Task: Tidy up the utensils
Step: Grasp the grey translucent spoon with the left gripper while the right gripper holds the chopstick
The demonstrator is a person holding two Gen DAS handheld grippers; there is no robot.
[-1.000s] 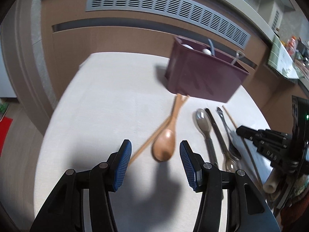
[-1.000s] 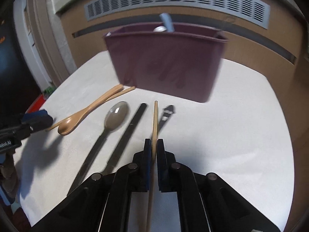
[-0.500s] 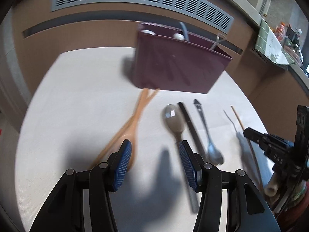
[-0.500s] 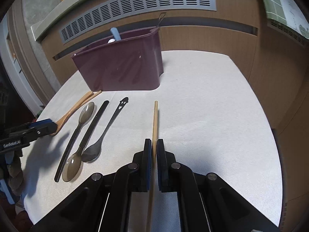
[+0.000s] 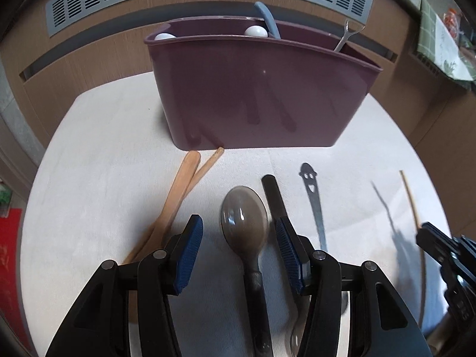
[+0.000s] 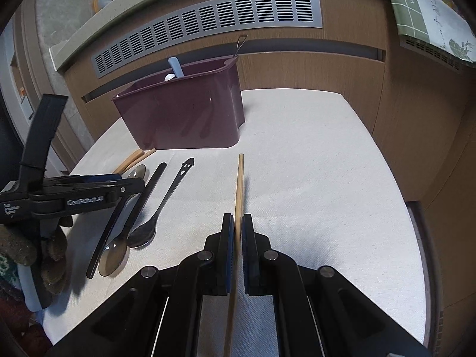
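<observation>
My left gripper [image 5: 239,248] hung released over the cloth-covered worktop [image 5: 98,184], its blue pads [image 5: 187,254] spread wide to either side of the grey spoon [image 5: 244,223], whose bowl lay between them, pointing to 12 o'clock. At 10 o'clock from that bowl the wooden spoon [image 5: 178,190] and a wooden chopstick [image 5: 205,166] lay crossed, their far ends just short of the maroon utensil caddy [image 5: 258,98] at 12 o'clock. A blue handle [image 5: 267,20], two white rounded tops and a wire handle stood up out of the caddy. Just right of the grey spoon lay a black stick-like utensil [image 5: 273,196], then a dark spoon with a smiley cut-out [image 5: 311,190] at 1 o'clock.

My right gripper [image 6: 235,229] was clenched on a second chopstick [image 6: 239,184], which pointed to 12 o'clock above the cloth, well right of the row of utensils. From that camera the caddy sat at 11 o'clock, and the left gripper reached in from 9 o'clock.
</observation>
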